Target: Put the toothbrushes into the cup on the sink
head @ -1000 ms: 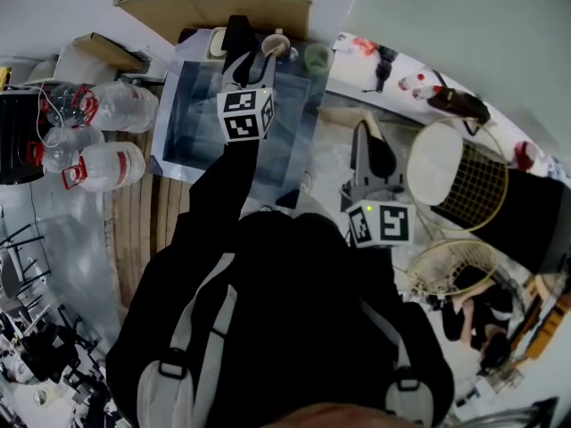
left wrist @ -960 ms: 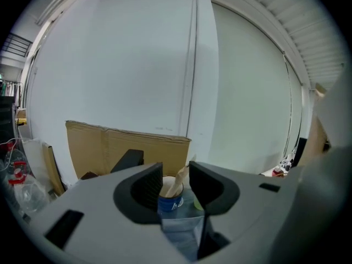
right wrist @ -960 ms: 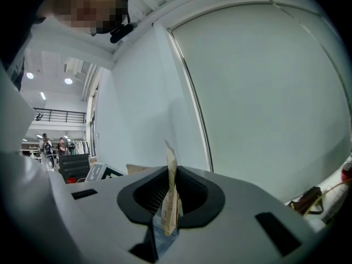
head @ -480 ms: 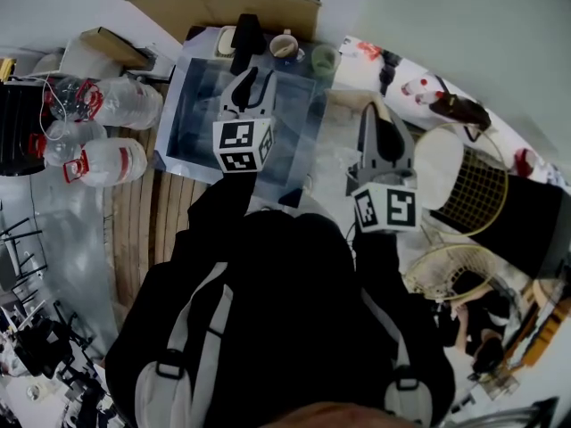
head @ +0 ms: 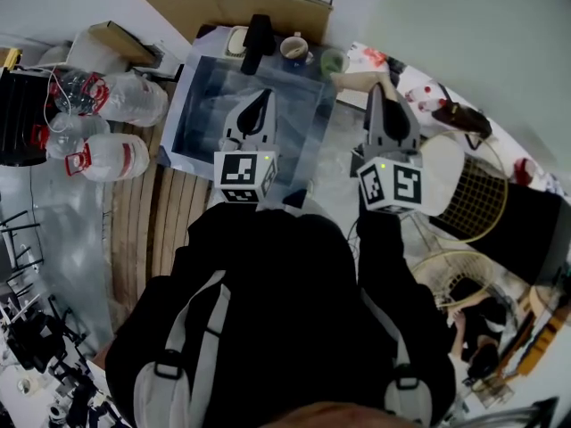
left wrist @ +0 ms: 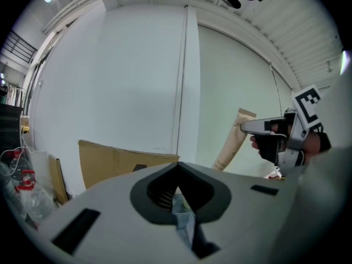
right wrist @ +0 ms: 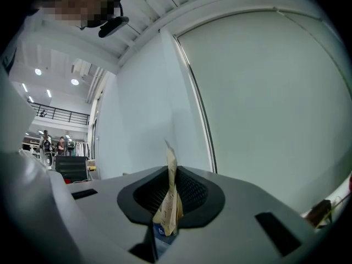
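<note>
**Operator:** What has changed, and what does it mean for the task?

**Technician:** The left gripper (head: 259,101) has drawn back from the far rim of the sink (head: 201,96), where the cup (head: 293,50) stands, and now hangs over the middle of the sink. Its jaws were spread wide a second ago and are now fully together with nothing between them. The right gripper (head: 379,96) has moved forward along the counter (head: 335,163) just right of the sink. Its jaws are partly closed and clamp a wrapped toothbrush (right wrist: 169,197), a thin tan paper sleeve that stands up between them. Judgement: the left side has finished its delivery, and the right side's item goes next.

**Operator:** Where is that item relative to the sink?

**Technician:** It sits beyond the sink's right far corner, and its free end points toward the sink. It is near the cup but not over it. The cup's contents are too small to make out.

**Operator:** Are there obstructions?

**Technician:** A green cup (head: 333,61) stands on the sink's far right corner, between the wrapped toothbrush and the target cup. A dark fixture (head: 258,43) rises on the far rim just left of the cup. The water bottles (head: 111,159) left of the sink and the wire basket (head: 477,199) well to its right are clear of the path.
</note>
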Available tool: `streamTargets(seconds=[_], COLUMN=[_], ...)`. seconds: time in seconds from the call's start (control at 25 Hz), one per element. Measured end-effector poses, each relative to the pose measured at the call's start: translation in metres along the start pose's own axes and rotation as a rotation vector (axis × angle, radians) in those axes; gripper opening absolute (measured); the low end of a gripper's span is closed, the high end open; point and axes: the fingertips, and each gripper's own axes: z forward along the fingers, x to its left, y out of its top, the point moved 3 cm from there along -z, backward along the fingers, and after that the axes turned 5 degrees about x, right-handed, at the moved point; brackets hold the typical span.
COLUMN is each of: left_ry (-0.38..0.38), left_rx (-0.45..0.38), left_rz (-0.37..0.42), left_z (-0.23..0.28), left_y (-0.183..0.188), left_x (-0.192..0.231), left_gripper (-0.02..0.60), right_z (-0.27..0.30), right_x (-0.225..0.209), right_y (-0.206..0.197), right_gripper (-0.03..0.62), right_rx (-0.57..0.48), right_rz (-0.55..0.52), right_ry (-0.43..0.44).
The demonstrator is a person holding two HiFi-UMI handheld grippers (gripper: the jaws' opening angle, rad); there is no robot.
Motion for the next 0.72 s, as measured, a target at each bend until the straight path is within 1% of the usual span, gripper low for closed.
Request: streamTargets(seconds=[0.12, 0.24, 0.4, 0.52, 0.72], left_ry=[-0.001, 0.007, 0.02, 0.005, -0.029], left_rx=[0.005, 0.021, 0.055, 0.067, 0.066], left_rz=[0.0, 0.015, 0.003, 0.005, 0.031], left_z=[-0.011, -0.021, -0.029, -0.031, -0.03], left_y=[-0.006, -0.017, -0.037, -0.043, -0.042], left_x=[-0.001, 0.0, 0.002, -0.003, -0.017], left_gripper=[0.002, 0.002, 0.002, 0.002, 0.002], right_z=[0.013, 0.028, 0.053, 0.068, 0.09], right_x=[-0.004, -0.008, -0.014, -0.017, -0.02], right_y=[-0.002, -0.008, -0.016, -0.023, -0.046], right_gripper=[0.038, 0.039, 0.038, 0.038, 0.038], right_rx=[-0.004, 0.0, 0.007, 0.022, 0.067], right_rz=[-0.02, -0.038, -0.067, -0.085, -0.097], right_ry=[-0.013, -0.043, -0.065, -0.071, -0.074])
